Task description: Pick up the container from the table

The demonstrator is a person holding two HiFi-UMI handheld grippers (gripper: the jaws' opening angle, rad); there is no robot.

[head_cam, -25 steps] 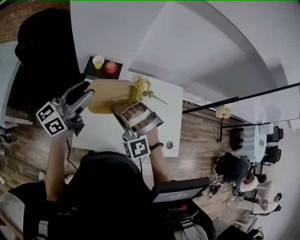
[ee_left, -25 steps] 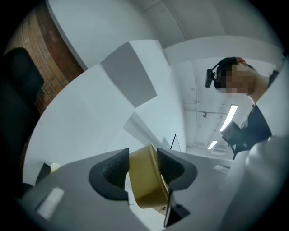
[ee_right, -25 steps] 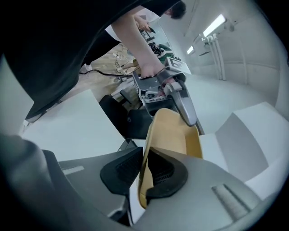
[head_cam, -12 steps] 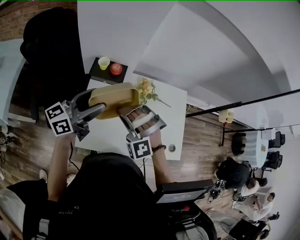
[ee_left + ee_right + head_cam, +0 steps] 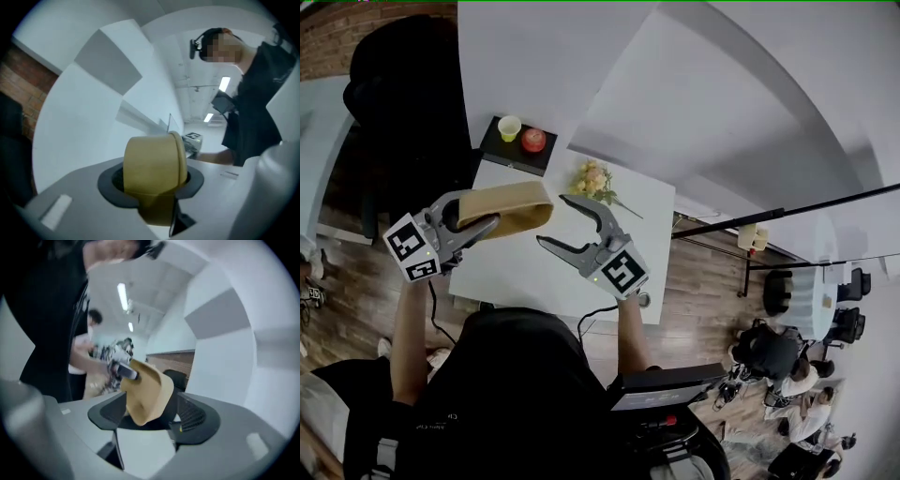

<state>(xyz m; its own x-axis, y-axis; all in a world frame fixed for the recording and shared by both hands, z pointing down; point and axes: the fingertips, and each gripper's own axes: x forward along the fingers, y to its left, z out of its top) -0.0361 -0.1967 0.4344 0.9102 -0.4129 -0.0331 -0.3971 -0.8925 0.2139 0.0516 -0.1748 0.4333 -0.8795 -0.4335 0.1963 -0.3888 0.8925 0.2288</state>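
Observation:
The tan container (image 5: pixel 517 206) hangs tilted above the white table (image 5: pixel 525 277), and my left gripper (image 5: pixel 483 217) is shut on its left rim. In the left gripper view the container (image 5: pixel 152 166) fills the gap of the left gripper (image 5: pixel 152 183), whose jaws are closing on it. My right gripper (image 5: pixel 553 221) stands just off the container's right end; its jaws are opening wide and touch nothing. In the right gripper view the container (image 5: pixel 147 394) shows just beyond the spread right gripper (image 5: pixel 150 417).
A bunch of pale flowers (image 5: pixel 593 178) lies at the table's far edge. Behind it a small black stand (image 5: pixel 499 150) carries a yellow cup (image 5: pixel 510 127) and a red apple (image 5: pixel 533 140). Wooden floor surrounds the table; people sit far off at the right.
My right gripper has let go of the container, rolled over and spread wide. The container now hangs from the left gripper alone, tipped more on edge and a little lower.

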